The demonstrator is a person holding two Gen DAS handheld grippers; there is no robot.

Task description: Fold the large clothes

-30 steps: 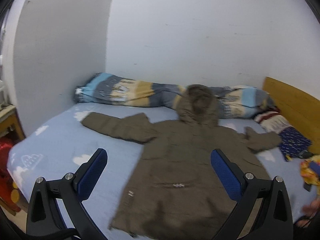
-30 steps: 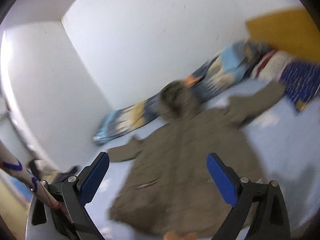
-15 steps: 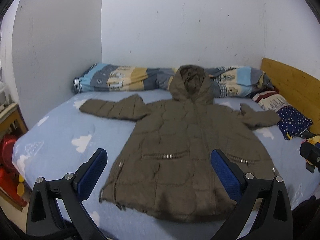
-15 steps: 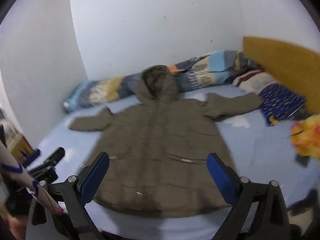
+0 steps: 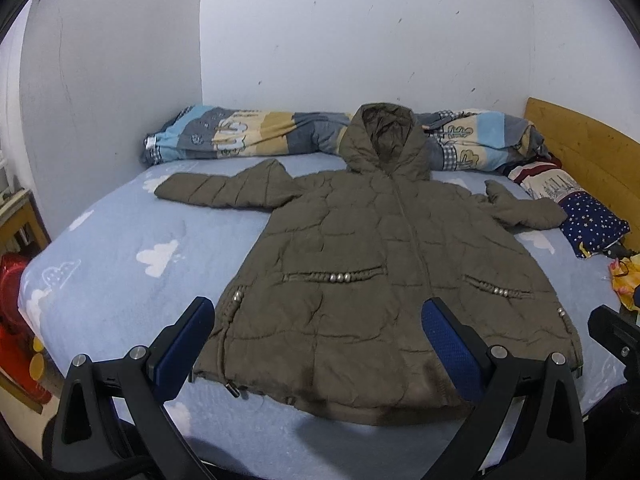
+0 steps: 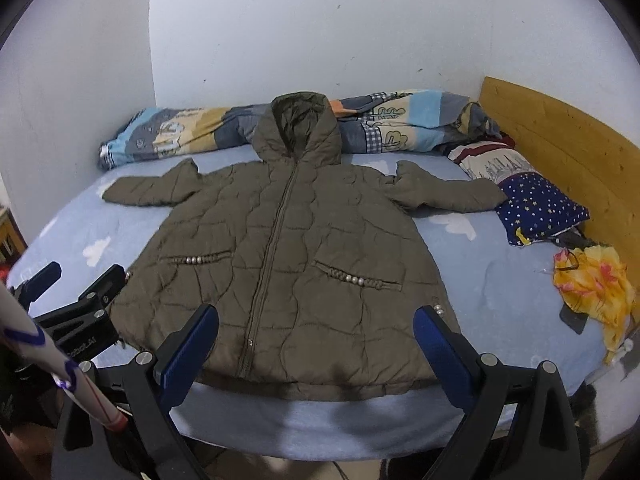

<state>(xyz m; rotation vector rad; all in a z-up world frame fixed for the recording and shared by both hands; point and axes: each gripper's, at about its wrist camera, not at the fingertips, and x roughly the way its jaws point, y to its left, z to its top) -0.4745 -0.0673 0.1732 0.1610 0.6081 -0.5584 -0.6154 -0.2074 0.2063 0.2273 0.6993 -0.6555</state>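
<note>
Jacket (image 5: 372, 276) lies flat, sleeves toward nine and three o'clock, ready for folding; left gripper (image 5: 320, 346) and right gripper (image 6: 316, 354) hover spread, empty.

One hooded quilted jacket (image 5: 372, 264), one rolled patterned duvet (image 5: 256, 136), two pillows (image 6: 540, 204), one yellow floral cloth (image 6: 592, 280), one bed (image 5: 120, 248).

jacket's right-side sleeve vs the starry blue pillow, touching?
Touching. Right wrist view: the sleeve cuff lies against the starry pillow edge, no sheet between.
</note>
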